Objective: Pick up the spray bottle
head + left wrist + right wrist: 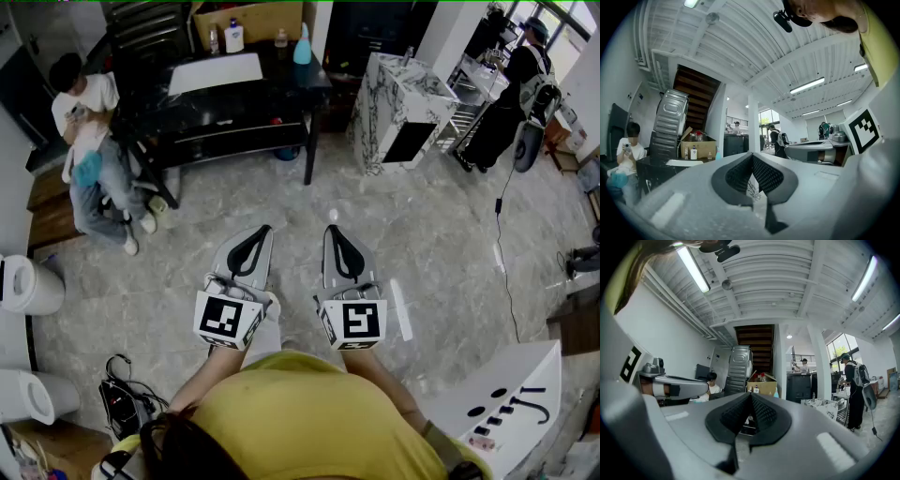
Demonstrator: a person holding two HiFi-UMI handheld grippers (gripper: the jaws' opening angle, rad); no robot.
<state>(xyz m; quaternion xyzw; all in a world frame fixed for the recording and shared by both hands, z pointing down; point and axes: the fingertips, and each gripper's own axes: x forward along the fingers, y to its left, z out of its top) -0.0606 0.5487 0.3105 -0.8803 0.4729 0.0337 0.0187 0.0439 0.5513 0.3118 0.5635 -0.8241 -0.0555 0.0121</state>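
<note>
Left hand-held gripper (752,158), jaws together, empty; spray bottle (717,153) stands on far table (651,171)

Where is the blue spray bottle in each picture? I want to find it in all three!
Head view: the spray bottle stands top middle on the dark table, right of the cardboard box.
Left gripper view: the spray bottle is tiny, left of centre, just right of the cardboard box.
Right gripper view: the spray bottle peeks over the jaws, right of the cardboard box.
Shared landmark: the cardboard box.

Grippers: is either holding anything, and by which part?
Nothing is held. The left gripper and right gripper are both shut and empty; the spray bottle stands on the far table.
</note>
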